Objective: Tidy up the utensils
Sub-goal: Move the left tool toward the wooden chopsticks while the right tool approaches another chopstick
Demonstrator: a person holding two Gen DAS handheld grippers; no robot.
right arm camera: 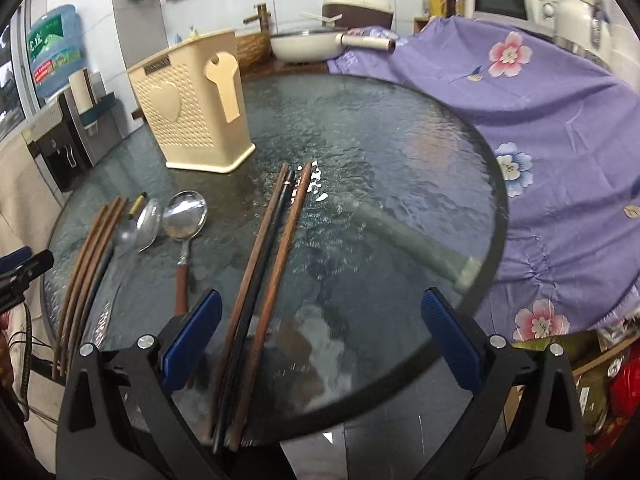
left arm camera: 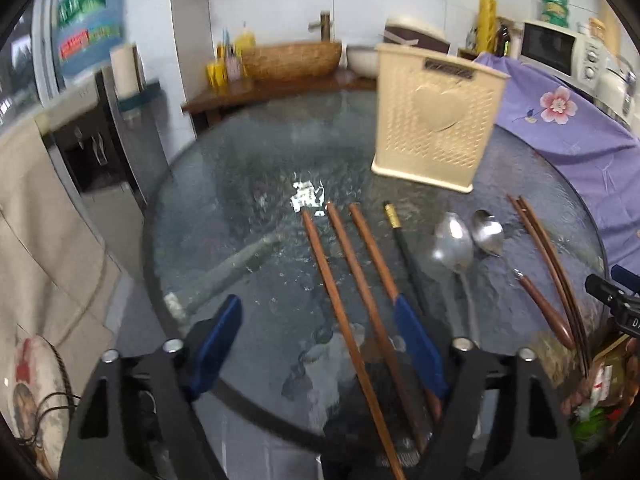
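Your left gripper (left arm camera: 318,354) has its jaws apart and grasps nothing; two brown wooden chopsticks (left arm camera: 340,300) lie on the table between its blue pads (left arm camera: 216,344), and a third one passes just under the right pad. Your right gripper (right arm camera: 320,342) is also spread wide and empty, above another group of chopsticks (right arm camera: 260,280), two brown and one black, which lie together on the round glass table (right arm camera: 400,140). Between the two groups you have two metal spoons (left arm camera: 468,240) side by side, one with a brown handle, and a black chopstick with a gold tip (left arm camera: 396,228) just left of them. The cream perforated utensil holder (left arm camera: 436,120) stands upright at the far side of the table, well apart from all the utensils.
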